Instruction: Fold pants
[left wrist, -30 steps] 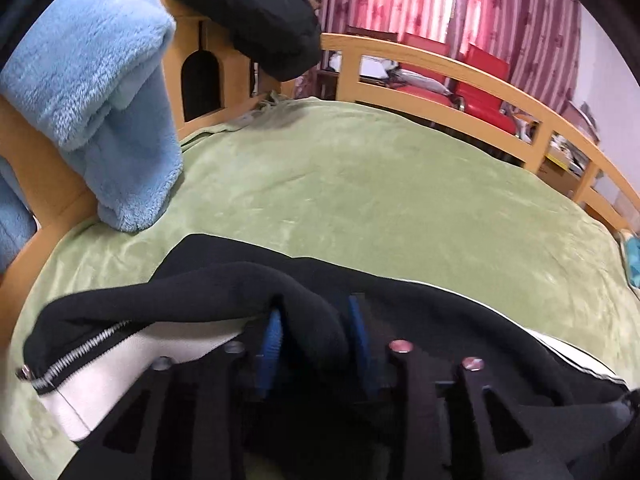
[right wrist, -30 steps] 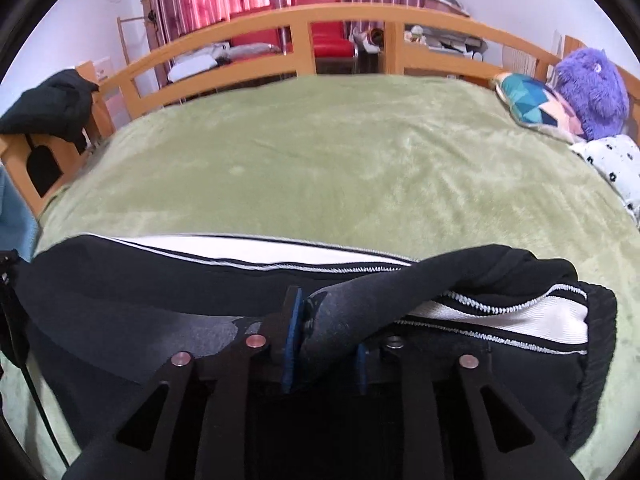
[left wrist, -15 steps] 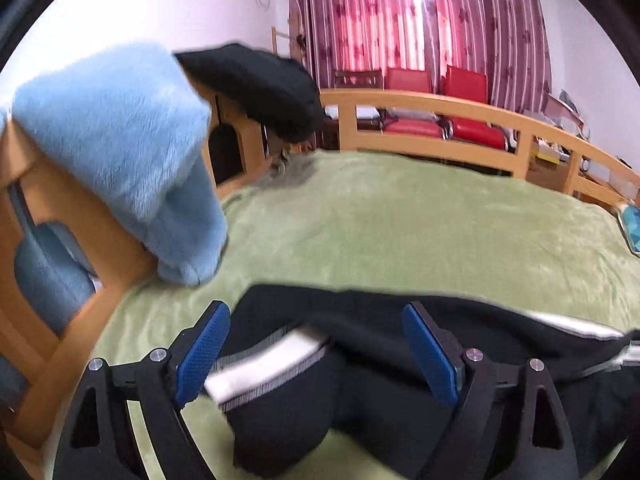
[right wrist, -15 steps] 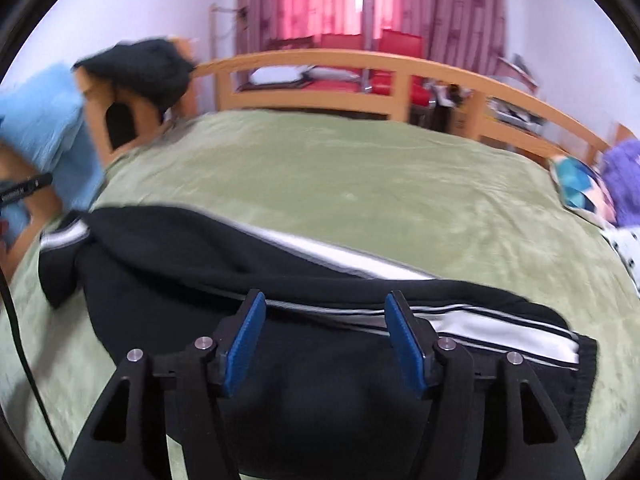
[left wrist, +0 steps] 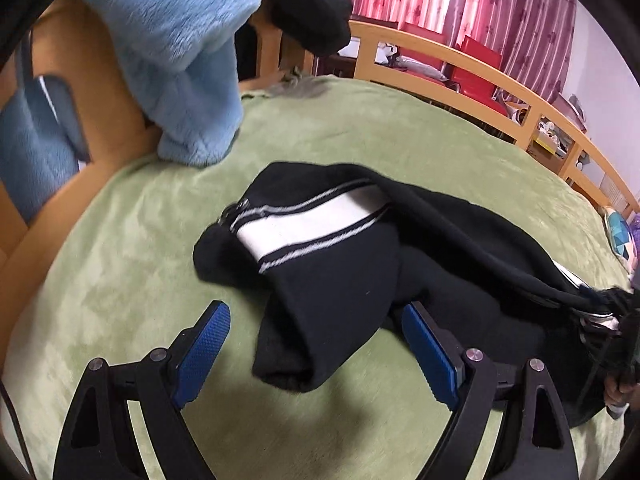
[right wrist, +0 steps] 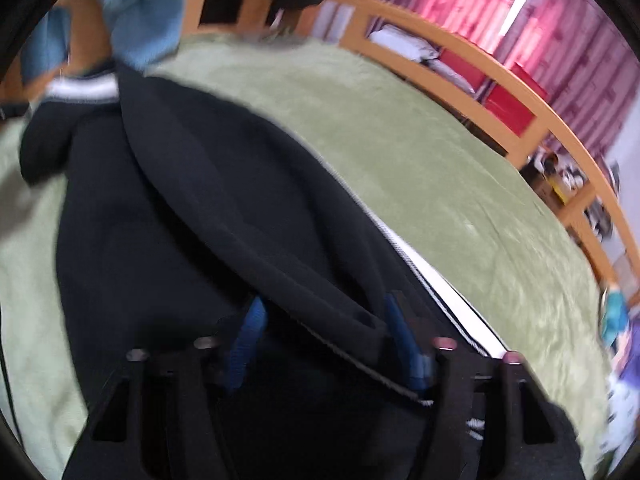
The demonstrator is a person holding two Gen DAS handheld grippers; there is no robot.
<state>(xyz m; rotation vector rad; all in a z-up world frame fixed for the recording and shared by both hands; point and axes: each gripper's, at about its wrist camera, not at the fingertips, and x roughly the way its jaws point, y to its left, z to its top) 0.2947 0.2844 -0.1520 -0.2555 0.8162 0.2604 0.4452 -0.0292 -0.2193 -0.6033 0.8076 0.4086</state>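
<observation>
Left wrist: left tongs [left wrist: 316, 356] spread above pants [left wrist: 340, 276] hem, free blanket [left wrist: 120, 272] leftward

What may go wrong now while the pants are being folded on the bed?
1. The left gripper is open, so the pants cuff end lies loose and bunched; the fold may end crooked.
2. The right gripper has thick fabric between its fingers; it may catch too many layers.

A green-blanketed bed [left wrist: 400, 132] carries black pants [left wrist: 340, 280] with a white stripe, rumpled near its edge.
</observation>
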